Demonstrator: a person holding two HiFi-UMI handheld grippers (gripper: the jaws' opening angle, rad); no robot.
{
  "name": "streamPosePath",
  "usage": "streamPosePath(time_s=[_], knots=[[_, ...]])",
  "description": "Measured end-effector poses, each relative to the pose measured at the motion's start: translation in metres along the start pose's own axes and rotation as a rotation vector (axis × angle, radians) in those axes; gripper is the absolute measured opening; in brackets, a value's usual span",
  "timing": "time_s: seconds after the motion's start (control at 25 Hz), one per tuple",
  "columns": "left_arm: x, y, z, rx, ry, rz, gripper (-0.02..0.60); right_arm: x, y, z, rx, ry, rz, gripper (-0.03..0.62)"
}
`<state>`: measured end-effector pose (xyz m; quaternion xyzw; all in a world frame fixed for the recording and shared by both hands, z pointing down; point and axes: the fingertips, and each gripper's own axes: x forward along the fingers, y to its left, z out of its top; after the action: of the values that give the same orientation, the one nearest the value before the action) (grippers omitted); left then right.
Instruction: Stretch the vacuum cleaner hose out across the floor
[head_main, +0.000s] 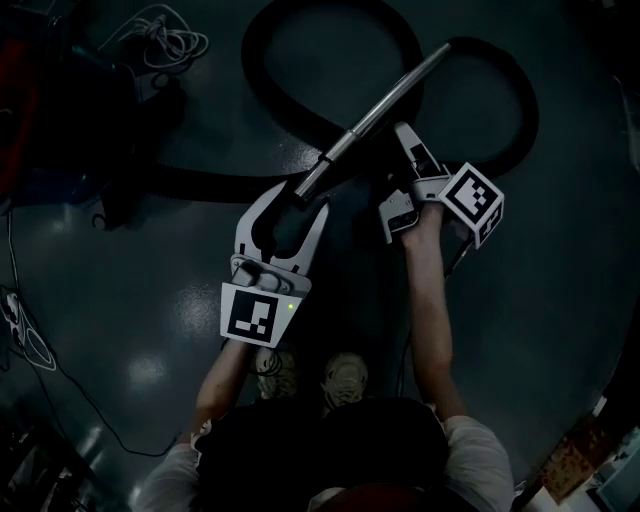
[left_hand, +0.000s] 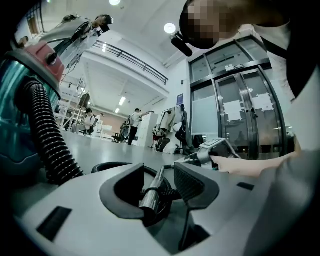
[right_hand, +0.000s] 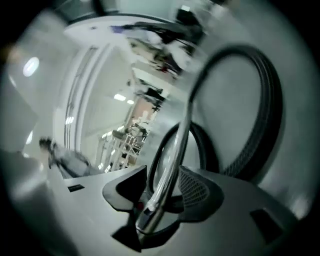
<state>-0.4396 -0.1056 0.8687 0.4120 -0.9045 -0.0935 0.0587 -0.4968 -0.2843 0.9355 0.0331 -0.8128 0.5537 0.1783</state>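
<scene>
**Progress.** The task is at an early stage. The vacuum cleaner hose (head_main: 522, 105) lies on the floor (head_main: 560, 300) in two joined loops at 12 o'clock from the person. No stretch of it is laid out straight. The wand (head_main: 382, 108) slants across the loops, from the claws up toward 1 o'clock.

**Claws.** The left claw (head_main: 303, 197) is closed part-way on the wand's lower end. The right claw (head_main: 403, 132) stands wide, with the wand running between its jaws further up and the pads not pressing on it.

**Outstanding.** In my judgement all the stretching remains: the wand end must be drawn away from the vacuum body (left_hand: 15, 115) until both loops open.

**Views compared.**
- Only the head view shows the layout of the loops and where each claw sits along the wand.
- Only the left gripper view shows the teal body clearly, at 9 o'clock, with ribbed hose leaving it.
- The right gripper view is blurred, but it confirms clearance beside the wand.
</scene>
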Motion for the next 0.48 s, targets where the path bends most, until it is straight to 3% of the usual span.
streamPosePath(time_s=[0.08, 0.12, 0.2, 0.24, 0.32, 0.4, 0.48], knots=[[0.001, -0.005, 0.002, 0.008, -0.004, -0.008, 0.187, -0.029, 0.022, 0.023, -0.523, -0.108, -0.005, 0.204], [0.002, -0.008, 0.003, 0.01, -0.01, -0.014, 0.187, -0.038, 0.033, 0.025, -0.797, -0.111, 0.011, 0.204], [0.002, -0.017, 0.006, 0.023, -0.021, -0.029, 0.186, -0.046, 0.037, 0.011, -1.282, 0.01, 0.042, 0.204], [0.002, -0.021, 0.006, 0.028, -0.023, -0.037, 0.187, -0.048, 0.027, 0.0, -1.472, 0.112, 0.046, 0.204], [0.002, -0.03, 0.005, 0.029, -0.023, -0.053, 0.187, -0.051, -0.009, -0.018, -1.724, 0.336, 0.011, 0.204], [0.002, -0.037, 0.001, 0.026, -0.018, -0.066, 0.187, -0.054, -0.05, -0.027, -1.884, 0.528, -0.054, 0.204], [0.002, -0.042, -0.005, 0.025, -0.005, -0.074, 0.187, -0.053, -0.083, -0.023, -2.026, 0.647, -0.128, 0.204]])
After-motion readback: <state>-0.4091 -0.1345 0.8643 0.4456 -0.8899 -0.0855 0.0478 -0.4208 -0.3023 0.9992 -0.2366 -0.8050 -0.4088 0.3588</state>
